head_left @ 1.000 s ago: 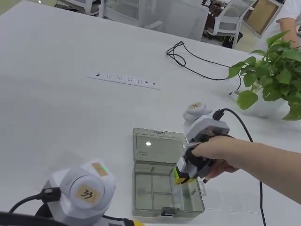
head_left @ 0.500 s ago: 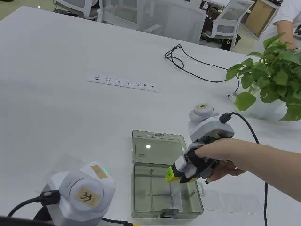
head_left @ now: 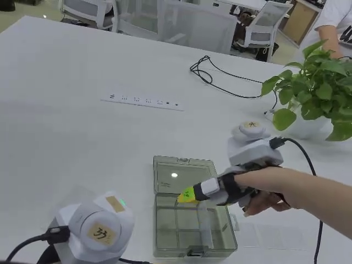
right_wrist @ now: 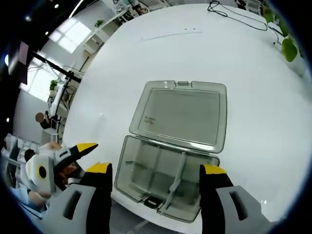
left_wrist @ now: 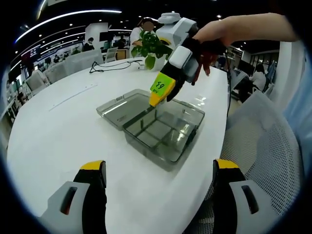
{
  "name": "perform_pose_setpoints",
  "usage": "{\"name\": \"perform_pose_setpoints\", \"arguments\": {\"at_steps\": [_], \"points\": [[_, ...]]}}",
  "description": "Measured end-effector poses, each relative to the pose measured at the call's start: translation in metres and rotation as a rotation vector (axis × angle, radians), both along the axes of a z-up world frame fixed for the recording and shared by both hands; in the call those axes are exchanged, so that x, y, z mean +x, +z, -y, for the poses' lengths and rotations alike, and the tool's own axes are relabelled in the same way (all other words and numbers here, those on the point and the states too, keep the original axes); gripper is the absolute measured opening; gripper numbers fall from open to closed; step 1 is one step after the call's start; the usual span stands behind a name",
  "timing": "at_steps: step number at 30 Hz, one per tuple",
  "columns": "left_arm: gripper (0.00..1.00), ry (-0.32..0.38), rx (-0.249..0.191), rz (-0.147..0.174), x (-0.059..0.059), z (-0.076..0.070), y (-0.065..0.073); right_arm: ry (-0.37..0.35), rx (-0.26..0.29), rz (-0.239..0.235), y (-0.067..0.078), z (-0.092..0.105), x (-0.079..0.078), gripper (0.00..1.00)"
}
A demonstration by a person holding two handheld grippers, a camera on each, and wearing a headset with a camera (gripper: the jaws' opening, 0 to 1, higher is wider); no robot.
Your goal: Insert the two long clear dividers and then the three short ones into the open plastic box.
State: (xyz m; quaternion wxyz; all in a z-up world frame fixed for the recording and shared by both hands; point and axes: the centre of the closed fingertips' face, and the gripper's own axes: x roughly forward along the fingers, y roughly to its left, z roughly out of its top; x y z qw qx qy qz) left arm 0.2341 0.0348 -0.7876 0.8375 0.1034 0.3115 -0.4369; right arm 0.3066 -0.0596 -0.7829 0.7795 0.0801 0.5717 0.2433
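The open plastic box [head_left: 220, 242] lies near the table's front edge, its lid [head_left: 181, 175] folded back flat. Clear dividers [right_wrist: 176, 176] stand inside and split the box into compartments. My right gripper [head_left: 187, 195] hovers open over the box's hinge side, yellow tips pointing left, with nothing between them. In the right gripper view the gripper [right_wrist: 156, 170] looks straight down into the box [right_wrist: 146, 195]. My left gripper [left_wrist: 158, 195] is open and empty, a short way from the box [left_wrist: 161, 146], its white body [head_left: 99, 231] at the lower left. Faint loose clear dividers [head_left: 275, 236] lie right of the box.
A white power strip [head_left: 144, 101] and a black cable [head_left: 231, 71] lie farther back. A potted plant [head_left: 319, 88] stands at the right, with a small white round thing [head_left: 250, 131] near it. Chairs line the table's far edge.
My right gripper has risen out of the box's right part and swung left over the hinge, jaws empty. The left gripper has barely moved. The head camera has shifted slightly.
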Motion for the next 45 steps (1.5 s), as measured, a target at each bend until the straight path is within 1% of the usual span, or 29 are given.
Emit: {"name": "perform_pose_setpoints", "arguments": {"at_steps": [1, 5, 6, 8, 9, 10, 14, 15, 16, 17, 18, 19, 20, 22, 23, 24, 25, 26, 27, 28, 29, 32, 33, 34, 35, 39, 40, 44, 45], "points": [[0.92, 0.0, 0.0, 0.0, 0.0, 0.0, 0.0, -0.002, -0.004, -0.002, 0.0, 0.001, -0.001, 0.79], [0.92, -0.001, 0.006, 0.002, -0.001, 0.0, 0.001, 0.002, 0.022, 0.102, 0.006, 0.001, 0.007, 0.9], [0.92, -0.001, 0.006, 0.002, -0.001, 0.0, 0.001, 0.001, 0.017, 0.09, 0.006, 0.002, 0.004, 0.91], [0.92, 0.0, 0.009, 0.002, -0.001, 0.0, 0.001, -0.003, 0.048, 0.126, 0.009, 0.0, 0.006, 0.95], [0.92, 0.001, 0.01, 0.002, -0.001, 0.0, 0.001, -0.008, 0.042, 0.125, 0.009, 0.002, 0.004, 0.97], [0.92, 0.002, 0.011, 0.001, 0.0, 0.0, 0.001, -0.008, 0.053, 0.157, 0.01, 0.002, 0.007, 1.0], [0.92, 0.005, 0.016, -0.001, 0.0, -0.002, 0.001, -0.007, 0.067, 0.204, 0.015, 0.006, 0.006, 1.0], [0.92, 0.006, 0.018, -0.001, 0.0, -0.002, 0.001, 0.014, 0.088, 0.258, 0.019, 0.003, 0.01, 1.0], [0.92, 0.008, 0.02, -0.001, 0.0, -0.003, 0.001, 0.031, 0.04, 0.274, 0.017, 0.01, 0.01, 1.0], [0.92, 0.01, 0.022, -0.001, 0.001, -0.003, 0.001, 0.047, 0.031, 0.281, 0.017, 0.011, 0.009, 1.0], [0.92, 0.013, 0.022, 0.0, 0.001, -0.004, 0.001, 0.082, 0.039, 0.358, 0.022, 0.01, 0.013, 1.0], [0.92, 0.014, 0.023, -0.001, 0.001, -0.004, 0.002, 0.078, 0.022, 0.341, 0.021, 0.013, 0.009, 1.0], [0.92, 0.017, 0.027, 0.0, 0.002, -0.005, 0.002, 0.089, 0.048, 0.373, 0.025, 0.01, 0.008, 1.0], [0.92, 0.022, 0.032, 0.002, 0.002, -0.006, 0.002, 0.064, 0.048, 0.375, 0.027, 0.015, 0.006, 1.0], [0.92, 0.027, 0.034, -0.001, 0.002, -0.007, 0.001, 0.058, 0.07, 0.429, 0.033, 0.015, 0.01, 1.0], [0.92, 0.03, 0.035, -0.001, 0.003, -0.008, 0.001, 0.05, 0.06, 0.41, 0.031, 0.019, 0.005, 1.0], [0.92, 0.033, 0.038, -0.002, 0.003, -0.009, 0.001, 0.047, 0.109, 0.461, 0.038, 0.014, 0.008, 1.0], [0.92, 0.036, 0.04, -0.004, 0.003, -0.009, 0.001, 0.038, 0.075, 0.425, 0.033, 0.022, 0.002, 1.0], [0.92, 0.041, 0.041, -0.005, 0.003, -0.01, 0.001, 0.032, 0.091, 0.427, 0.034, 0.024, 0.0, 1.0], [0.92, 0.044, 0.042, -0.006, 0.004, -0.011, 0.001, 0.023, 0.101, 0.459, 0.036, 0.025, 0.002, 1.0], [0.92, 0.05, 0.044, -0.01, 0.004, -0.012, 0.0, 0.019, 0.088, 0.445, 0.034, 0.03, -0.003, 1.0], [0.92, 0.062, 0.049, -0.013, 0.006, -0.015, 0.0, 0.018, 0.086, 0.479, 0.037, 0.037, -0.007, 0.99], [0.92, 0.07, 0.052, -0.015, 0.006, -0.018, 0.0, 0.012, 0.097, 0.507, 0.04, 0.039, -0.007, 0.99], [0.92, 0.074, 0.056, -0.015, 0.007, -0.019, 0.0, 0.004, 0.094, 0.505, 0.04, 0.043, -0.009, 0.99], [0.92, 0.077, 0.061, -0.017, 0.008, -0.021, -0.001, -0.004, 0.112, 0.527, 0.044, 0.044, -0.01, 0.99], [0.92, 0.126, 0.072, -0.025, 0.016, -0.034, -0.003, -0.02, 0.115, 0.541, 0.044, 0.054, -0.018, 0.99], [0.92, 0.137, 0.074, -0.026, 0.017, -0.037, -0.003, -0.008, 0.126, 0.568, 0.047, 0.054, -0.02, 0.99], [0.91, 0.197, 0.078, -0.042, 0.025, -0.052, -0.004, -0.013, 0.119, 0.585, 0.045, 0.063, -0.031, 1.0], [0.91, 0.213, 0.078, -0.045, 0.028, -0.056, -0.004, -0.011, 0.134, 0.608, 0.047, 0.062, -0.032, 1.0]]}}
